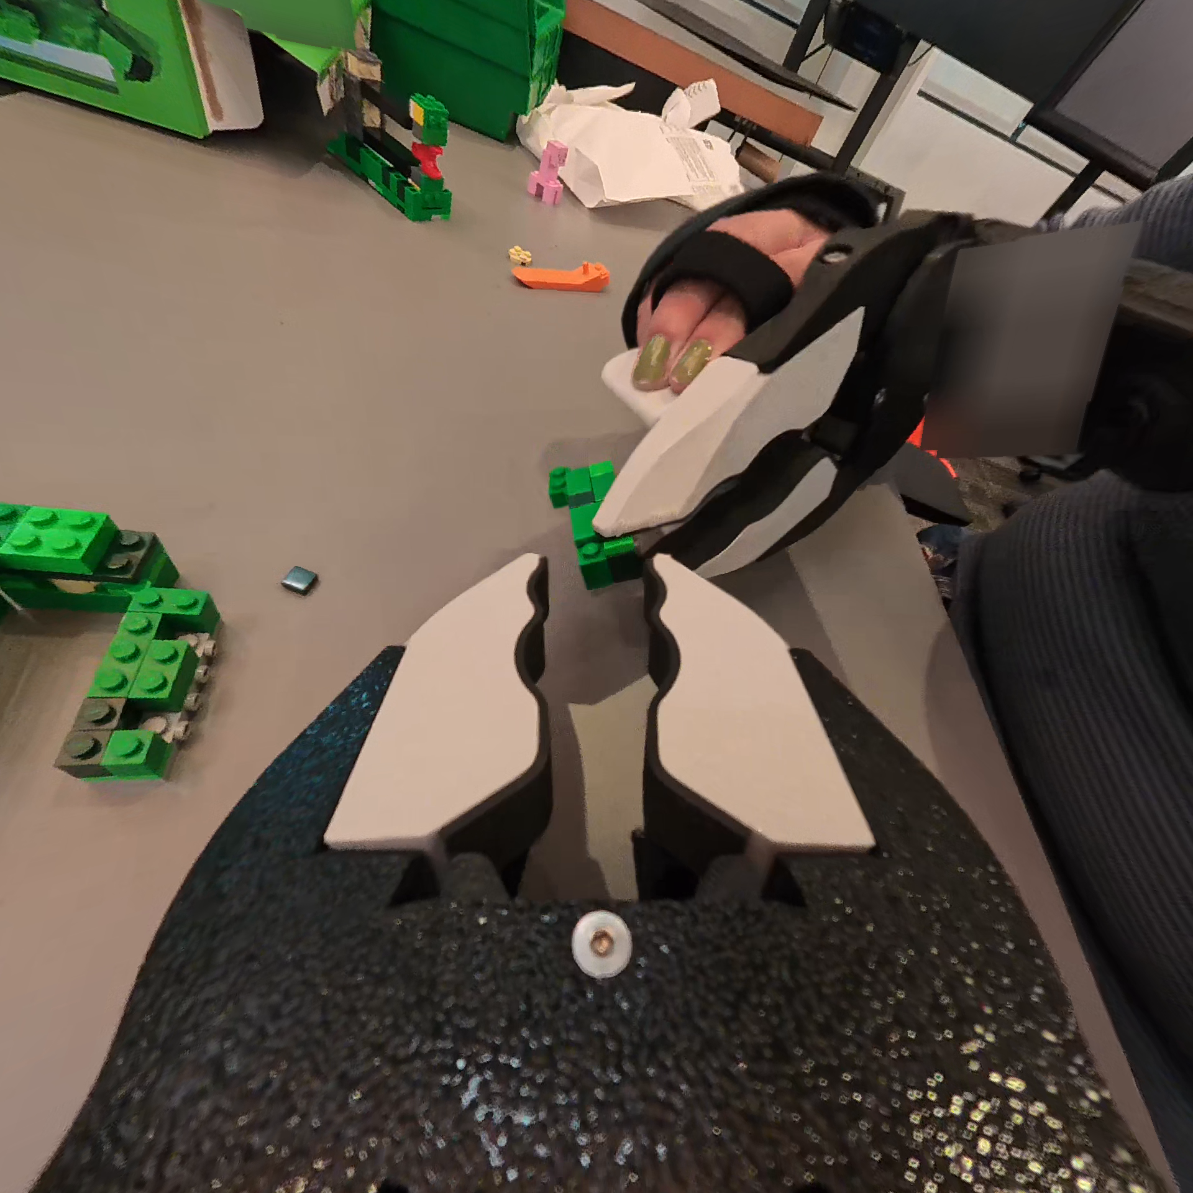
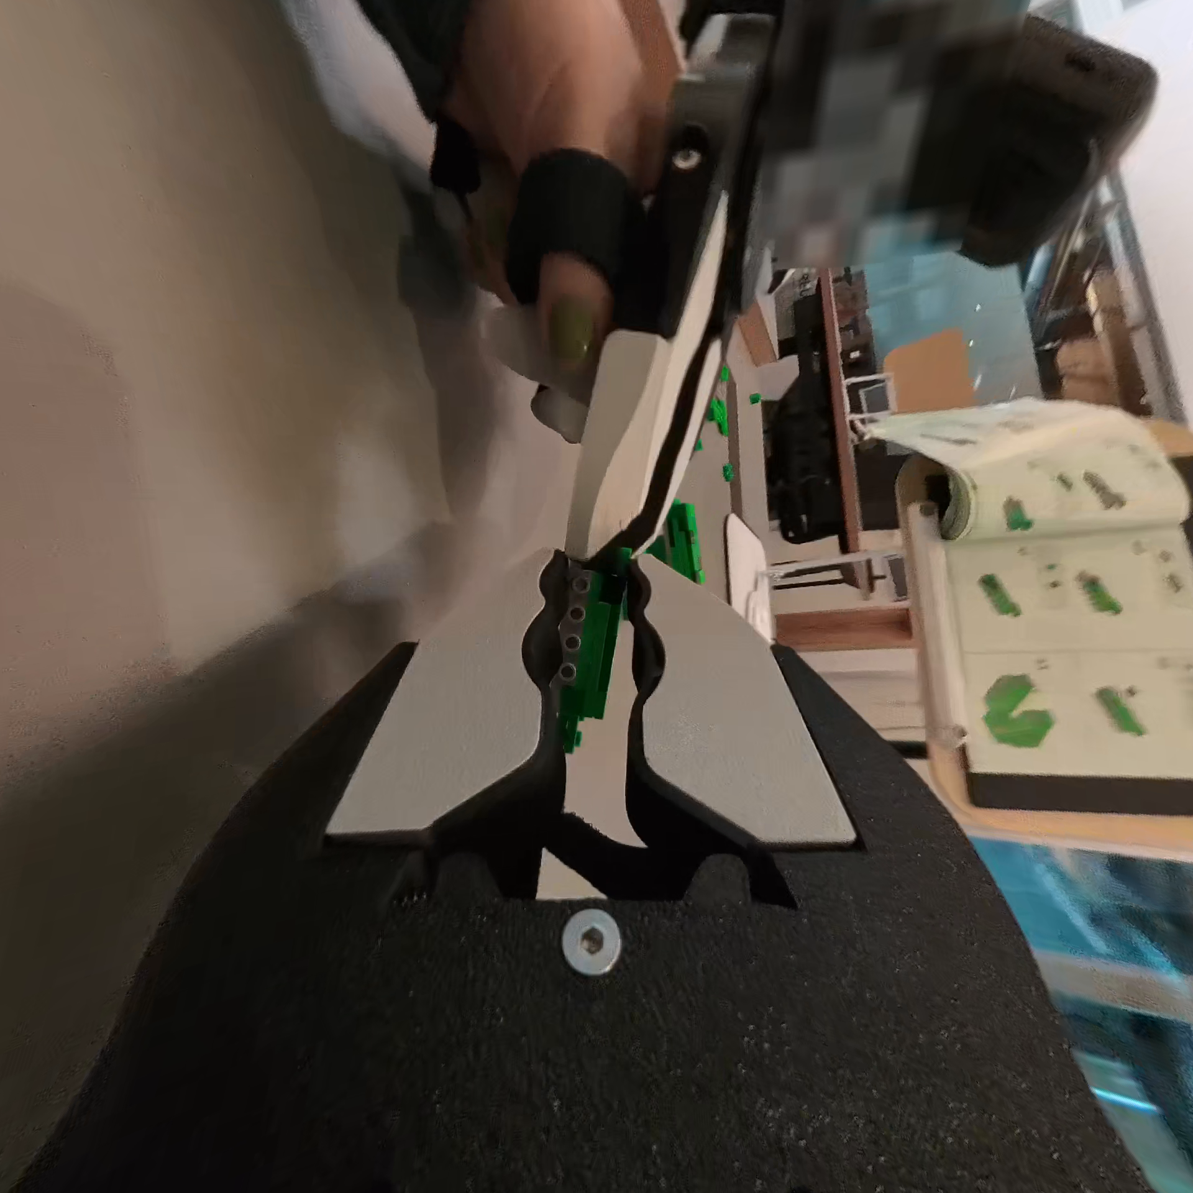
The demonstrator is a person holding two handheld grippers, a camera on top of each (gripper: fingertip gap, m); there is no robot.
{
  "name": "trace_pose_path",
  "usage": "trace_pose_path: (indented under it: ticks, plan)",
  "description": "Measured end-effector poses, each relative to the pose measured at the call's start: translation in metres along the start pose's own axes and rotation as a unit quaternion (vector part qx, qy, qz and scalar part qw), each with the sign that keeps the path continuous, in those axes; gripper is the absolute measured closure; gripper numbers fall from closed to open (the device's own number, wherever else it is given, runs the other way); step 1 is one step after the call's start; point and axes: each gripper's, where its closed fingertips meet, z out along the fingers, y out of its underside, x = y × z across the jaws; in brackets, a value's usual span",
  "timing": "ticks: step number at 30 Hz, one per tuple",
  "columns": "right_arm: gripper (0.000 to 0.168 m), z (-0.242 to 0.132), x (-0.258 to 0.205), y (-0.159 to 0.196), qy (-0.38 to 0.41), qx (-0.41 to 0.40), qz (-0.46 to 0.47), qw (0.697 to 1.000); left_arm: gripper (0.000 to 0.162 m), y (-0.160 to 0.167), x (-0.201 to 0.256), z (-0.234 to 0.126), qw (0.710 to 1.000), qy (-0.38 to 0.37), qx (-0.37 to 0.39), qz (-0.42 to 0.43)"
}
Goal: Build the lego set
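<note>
gripping a small green brick assembly (image 2: 591, 658) edge-on between its jaws, the right gripper (image 2: 597, 568) is clamped on it just above the grey table (image 1: 323, 361). the left gripper (image 1: 595, 568) points at that piece with its jaws apart and empty. left of it lies a larger green build (image 1: 122, 645), then a small dark tile (image 1: 299, 578), farther off an orange piece (image 1: 560, 276) and a pink figure (image 1: 547, 173).
</note>
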Motion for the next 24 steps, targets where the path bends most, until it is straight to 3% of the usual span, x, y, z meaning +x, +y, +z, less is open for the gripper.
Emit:
trace_pose_path:
  ticks: [5, 10, 16, 21, 24]
  plan:
    - [0.152, -0.003, 0.010, 0.003, 0.034, -0.005, -0.023, 0.999, 0.135, 0.000, 0.002, 0.001, 0.999, 0.020, 0.004, -0.029]
    - [0.152, -0.006, 0.016, 0.002, 0.082, -0.016, -0.117, 0.990, 0.126, -0.006, 0.008, 0.004, 0.998, 0.037, 0.028, -0.036]
    - [0.152, -0.008, 0.025, 0.001, 0.129, -0.041, -0.210, 0.968, 0.132, -0.013, 0.010, 0.004, 0.998, 0.021, 0.052, 0.002]
    - [0.152, -0.009, 0.030, 0.003, 0.152, -0.058, -0.243, 0.956, 0.122, -0.022, 0.004, -0.001, 0.996, -0.007, 0.082, 0.013]
    - [0.152, -0.007, 0.029, -0.002, 0.154, -0.055, -0.262, 0.951, 0.124, -0.028, 0.005, -0.004, 0.994, -0.024, 0.098, 0.038]
